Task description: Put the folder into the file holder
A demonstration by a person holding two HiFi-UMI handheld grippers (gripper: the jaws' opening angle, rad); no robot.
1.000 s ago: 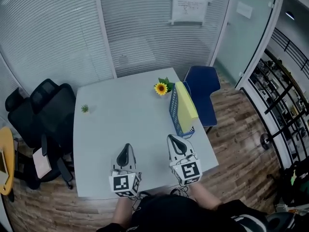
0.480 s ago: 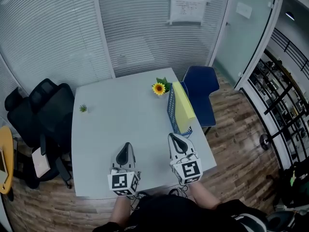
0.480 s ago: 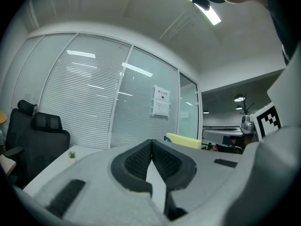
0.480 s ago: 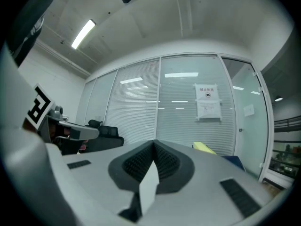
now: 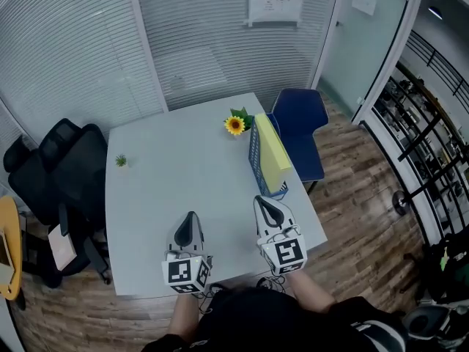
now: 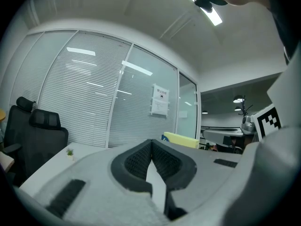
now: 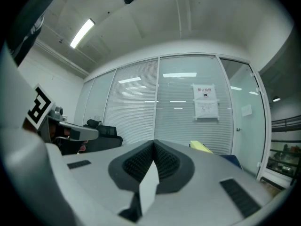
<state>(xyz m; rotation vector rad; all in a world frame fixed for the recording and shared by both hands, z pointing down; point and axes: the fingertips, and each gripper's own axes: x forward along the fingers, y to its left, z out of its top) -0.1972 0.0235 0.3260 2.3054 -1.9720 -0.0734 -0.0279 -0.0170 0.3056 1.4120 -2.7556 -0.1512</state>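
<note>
Folder [image 5: 273, 152] standing in file holder [image 5: 253, 151], just beyond right tool [image 5: 262, 200], not touching

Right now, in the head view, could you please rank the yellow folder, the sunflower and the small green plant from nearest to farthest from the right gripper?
1. Yellow folder, in the blue file holder just ahead of the right gripper.
2. Sunflower, beyond the holder's far end.
3. Small green plant, across the table near its left edge.

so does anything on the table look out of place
Nothing stands out. The yellow folder sits in the blue file holder near the right edge of the table, the sunflower beside it, and the small plant stands near the left edge.
</note>
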